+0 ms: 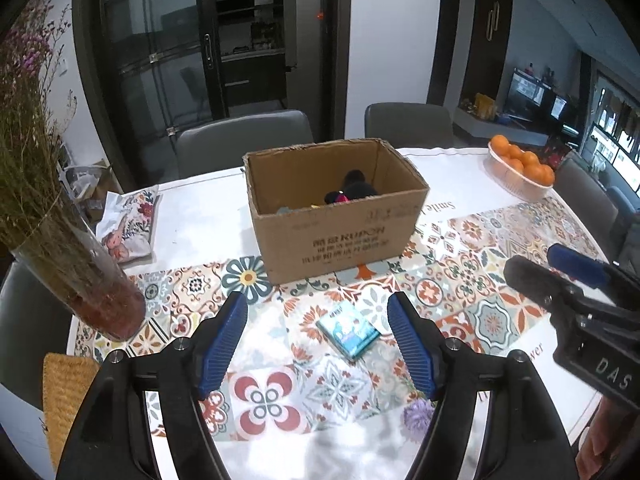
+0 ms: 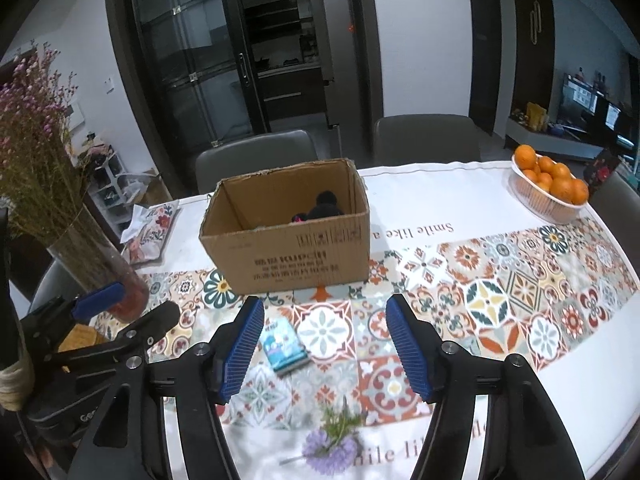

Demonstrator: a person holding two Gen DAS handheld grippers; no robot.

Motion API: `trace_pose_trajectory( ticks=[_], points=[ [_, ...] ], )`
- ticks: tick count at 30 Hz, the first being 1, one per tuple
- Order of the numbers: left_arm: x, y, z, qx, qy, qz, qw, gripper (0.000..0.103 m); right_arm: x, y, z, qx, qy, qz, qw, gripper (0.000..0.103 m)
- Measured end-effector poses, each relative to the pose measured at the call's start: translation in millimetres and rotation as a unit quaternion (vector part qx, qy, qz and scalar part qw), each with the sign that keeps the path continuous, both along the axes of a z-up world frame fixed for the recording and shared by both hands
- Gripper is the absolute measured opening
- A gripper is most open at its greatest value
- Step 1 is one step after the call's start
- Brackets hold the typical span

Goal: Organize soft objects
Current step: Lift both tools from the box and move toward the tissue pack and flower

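Note:
An open cardboard box [image 1: 336, 216] stands mid-table, also in the right wrist view [image 2: 292, 236]; a black plush toy [image 1: 354, 190] [image 2: 322, 208] lies inside. A small blue tissue pack [image 1: 348, 332] [image 2: 285, 346] lies flat on the patterned cloth in front of the box. My left gripper [image 1: 318, 344] is open and empty above it, the pack between its fingers in view. My right gripper [image 2: 324, 348] is open and empty, the pack beside its left finger. A purple artificial flower [image 2: 330, 446] [image 1: 418, 416] lies near the table's front edge.
A glass vase of dried flowers [image 1: 80, 276] [image 2: 96, 264] stands at left. A floral pouch [image 1: 128, 224] lies behind it. A bowl of oranges [image 1: 520, 168] [image 2: 550, 188] sits far right. Grey chairs [image 1: 244, 136] stand behind the table. A woven mat [image 1: 66, 392] lies at front left.

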State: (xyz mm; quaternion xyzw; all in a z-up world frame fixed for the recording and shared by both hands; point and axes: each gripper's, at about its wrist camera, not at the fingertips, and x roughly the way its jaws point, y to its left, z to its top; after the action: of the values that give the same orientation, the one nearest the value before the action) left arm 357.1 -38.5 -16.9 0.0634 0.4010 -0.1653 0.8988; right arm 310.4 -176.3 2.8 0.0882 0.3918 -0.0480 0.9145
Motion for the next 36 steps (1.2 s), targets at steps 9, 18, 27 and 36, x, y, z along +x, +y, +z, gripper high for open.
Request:
trace_pose_trajectory(
  ticks=[9,18,27,36],
  points=[
    [-34.3,1.9,-9.1,-0.010,-0.003,-0.006,0.9999,0.072,-41.0,5.1,-10.3,-0.002,0.006,-0.012,1.000,0.065],
    [-56.2,7.3,-32.8,-0.008,0.005,0.003,1.0000,0.072,-64.1,1.8,-33.5,-0.005,0.039,-0.028,0.999,0.065],
    [-69.9,10.4,-66.5,0.001,0.032,0.012,0.9994,0.072,-80.4,1.0,-74.6,0.024,0.102,-0.035,0.994,0.065],
    [-61.9,10.6,-93.7,0.010,0.045,-0.003,0.9989,0.072,-81.5,4.4,-115.3,0.056,0.155,-0.029,0.986,0.065]
  ],
)
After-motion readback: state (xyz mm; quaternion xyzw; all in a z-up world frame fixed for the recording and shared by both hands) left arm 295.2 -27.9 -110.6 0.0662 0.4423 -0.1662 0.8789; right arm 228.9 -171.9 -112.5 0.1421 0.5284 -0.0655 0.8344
